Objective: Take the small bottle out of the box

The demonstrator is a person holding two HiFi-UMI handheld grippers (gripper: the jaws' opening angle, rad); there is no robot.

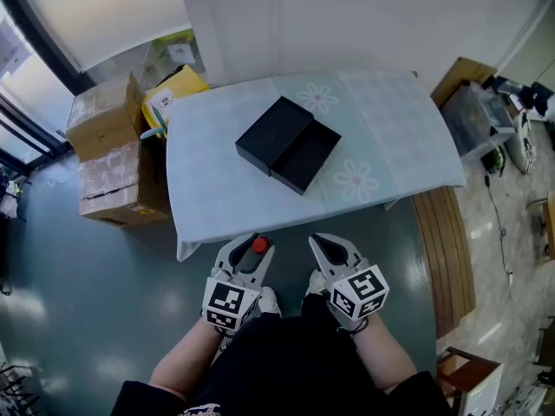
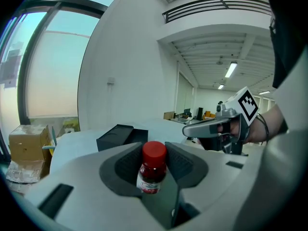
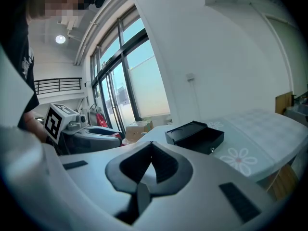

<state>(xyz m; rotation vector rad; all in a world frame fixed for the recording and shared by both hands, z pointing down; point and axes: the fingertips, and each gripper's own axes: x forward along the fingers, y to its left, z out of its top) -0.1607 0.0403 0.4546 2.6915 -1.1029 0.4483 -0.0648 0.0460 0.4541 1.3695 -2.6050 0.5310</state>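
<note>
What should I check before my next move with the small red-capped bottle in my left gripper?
1. Small red-capped bottle pinched between the left gripper's pads: ok.
2. Bottle out of the open black box: ok.
3. Right gripper shut and empty: ok.
4. Bare spot on the pale flowered tablecloth for setting down: ok.
5. Cap screwed tight: cannot tell.
</note>
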